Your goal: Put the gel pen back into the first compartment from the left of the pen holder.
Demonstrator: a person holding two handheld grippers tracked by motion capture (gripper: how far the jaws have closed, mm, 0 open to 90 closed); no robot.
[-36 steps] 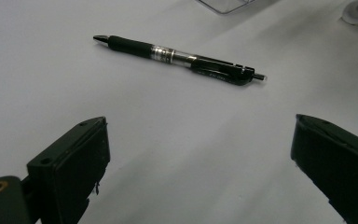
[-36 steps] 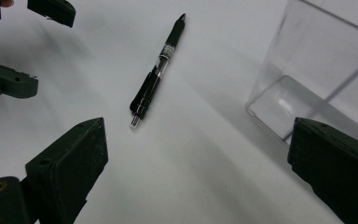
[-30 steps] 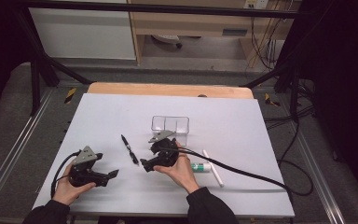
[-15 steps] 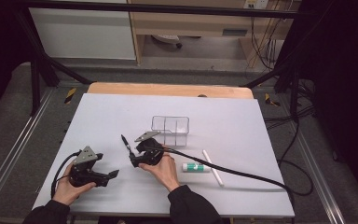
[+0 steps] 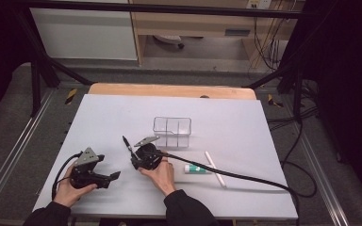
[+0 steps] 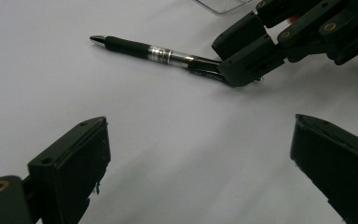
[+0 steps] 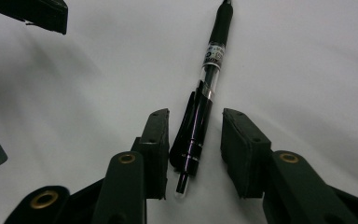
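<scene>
A black pen (image 5: 127, 143) lies flat on the white table (image 5: 245, 132), left of centre. My right gripper (image 5: 135, 158) is down at the pen's rear end, its jaws on either side of the barrel (image 7: 212, 60). The jaws have just been closing. In the right gripper view (image 7: 195, 135) the left pad sits against the clip and a narrow gap remains at the right pad. The left gripper view shows the same pen (image 6: 158, 52) with the right gripper's jaws over its end. My left gripper (image 5: 109, 167) rests at the front left, open and empty (image 6: 200, 158).
A clear plastic box with compartments (image 5: 172, 131) stands just behind the right gripper. A small white and green tube (image 5: 197, 168) and a white stick (image 5: 215, 169) lie to its right. The right gripper's black cable (image 5: 245, 178) trails across the table to the right edge.
The right hand moved left and down from beside the tube to the pen, and its jaws narrowed around the pen's end. The left hand stayed put.
</scene>
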